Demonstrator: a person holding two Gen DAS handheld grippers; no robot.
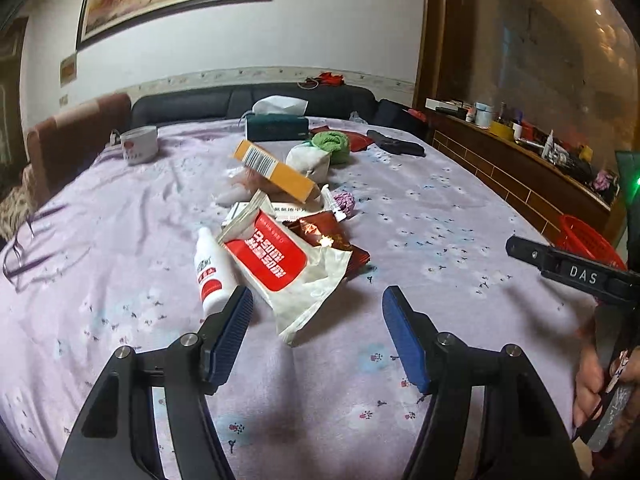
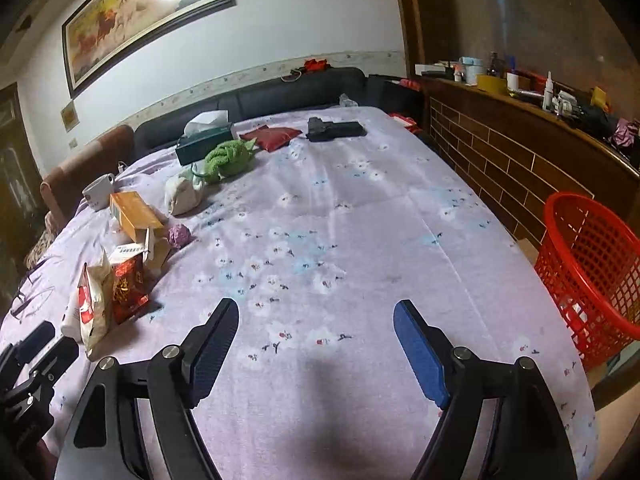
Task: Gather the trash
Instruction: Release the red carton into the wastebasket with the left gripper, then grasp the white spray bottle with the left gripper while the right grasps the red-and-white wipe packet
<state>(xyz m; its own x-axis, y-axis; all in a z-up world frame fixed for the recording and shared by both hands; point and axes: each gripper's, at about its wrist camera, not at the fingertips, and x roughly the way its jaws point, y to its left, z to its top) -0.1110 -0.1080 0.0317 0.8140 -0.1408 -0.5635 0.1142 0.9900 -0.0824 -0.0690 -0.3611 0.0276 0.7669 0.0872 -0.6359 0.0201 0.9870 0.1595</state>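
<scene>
Here the left claw (image 1: 318,312) hangs with its blue pads apart and nothing between them, just short of a heap of trash on the bench (image 1: 440,208), which is covered in a lilac flowered cloth. Nearest it lie a white and red wipes packet (image 1: 280,260) and a white bottle (image 1: 210,276), with a dark red wrapper (image 1: 328,236) and a tilted orange box (image 1: 276,170) behind. The right claw (image 2: 316,336) gapes wide and empty over bare cloth, well right of the heap. A red basket (image 2: 588,264) stands beside the bench's right edge.
</scene>
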